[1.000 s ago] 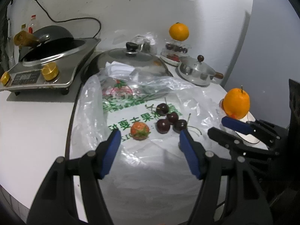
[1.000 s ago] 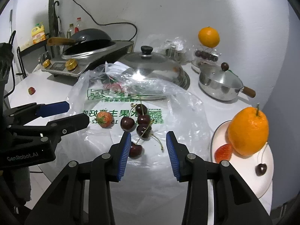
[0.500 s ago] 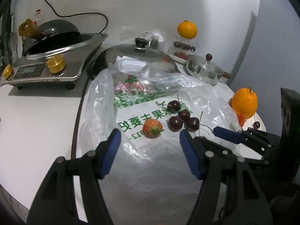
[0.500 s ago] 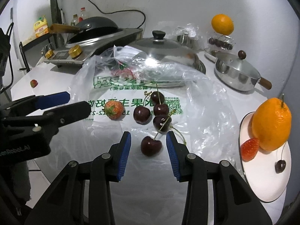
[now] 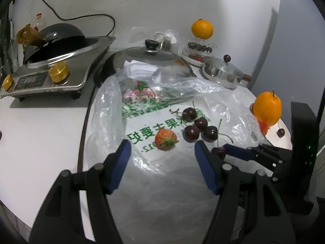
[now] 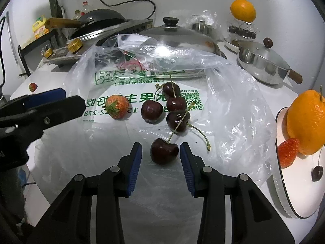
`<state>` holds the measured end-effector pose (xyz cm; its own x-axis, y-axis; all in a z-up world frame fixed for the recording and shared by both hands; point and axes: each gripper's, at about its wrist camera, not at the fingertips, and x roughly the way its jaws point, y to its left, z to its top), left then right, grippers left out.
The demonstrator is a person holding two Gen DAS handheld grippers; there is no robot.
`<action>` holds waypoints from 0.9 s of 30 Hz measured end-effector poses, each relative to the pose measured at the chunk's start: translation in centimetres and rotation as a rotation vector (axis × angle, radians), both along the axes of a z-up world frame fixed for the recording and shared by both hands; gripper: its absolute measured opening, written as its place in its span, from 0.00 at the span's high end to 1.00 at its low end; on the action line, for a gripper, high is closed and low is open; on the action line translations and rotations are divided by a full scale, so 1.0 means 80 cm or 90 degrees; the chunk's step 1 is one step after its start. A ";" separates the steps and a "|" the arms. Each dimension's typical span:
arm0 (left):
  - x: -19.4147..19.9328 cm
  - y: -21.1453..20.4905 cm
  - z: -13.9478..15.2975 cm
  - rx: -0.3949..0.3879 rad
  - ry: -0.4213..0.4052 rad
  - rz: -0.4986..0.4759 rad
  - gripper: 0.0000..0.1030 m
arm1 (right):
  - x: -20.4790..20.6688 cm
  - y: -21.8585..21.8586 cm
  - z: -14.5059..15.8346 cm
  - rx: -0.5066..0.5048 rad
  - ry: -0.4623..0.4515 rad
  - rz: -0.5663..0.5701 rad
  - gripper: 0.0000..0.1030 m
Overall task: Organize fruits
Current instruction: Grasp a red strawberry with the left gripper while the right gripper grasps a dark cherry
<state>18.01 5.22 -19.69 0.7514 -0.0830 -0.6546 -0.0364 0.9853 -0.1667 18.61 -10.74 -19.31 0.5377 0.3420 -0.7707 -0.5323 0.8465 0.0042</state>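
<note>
A white tabletop (image 6: 61,79) carries a clear plastic bag (image 6: 233,105) spread flat in the middle. Behind the bag stand an induction cooker (image 5: 46,81), a pan under a glass lid (image 6: 178,34) and a small steel pot (image 6: 262,61). A white plate (image 6: 300,195) sits at the right edge, and one stray strawberry (image 6: 33,86) lies far left.

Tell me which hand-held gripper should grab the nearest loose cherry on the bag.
Right. The right hand-held gripper already has the cherry between its open jaws; the left hand-held gripper faces the strawberry.
</note>
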 end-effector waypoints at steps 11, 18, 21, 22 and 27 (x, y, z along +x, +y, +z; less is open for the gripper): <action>0.019 -0.020 0.005 0.034 -0.008 -0.011 0.35 | 0.000 -0.013 0.022 0.029 -0.037 0.020 0.70; 0.040 -0.025 -0.008 0.047 0.015 -0.005 0.35 | 0.011 -0.027 0.034 0.041 -0.050 0.011 0.70; 0.050 -0.026 -0.015 0.056 0.023 -0.002 0.35 | 0.018 -0.032 0.034 0.049 -0.050 0.007 0.70; 0.053 -0.026 -0.017 0.056 0.025 -0.001 0.35 | 0.020 -0.034 0.035 0.052 -0.051 0.007 0.70; 0.069 -0.024 -0.033 0.054 0.051 0.001 0.35 | 0.030 -0.037 0.035 0.058 -0.050 0.012 0.70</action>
<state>23.57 3.33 -22.35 0.6965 -0.0241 -0.7171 -0.0476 0.9957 -0.0796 21.01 -13.70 -16.51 0.5876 0.4194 -0.6919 -0.5499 0.8344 0.0388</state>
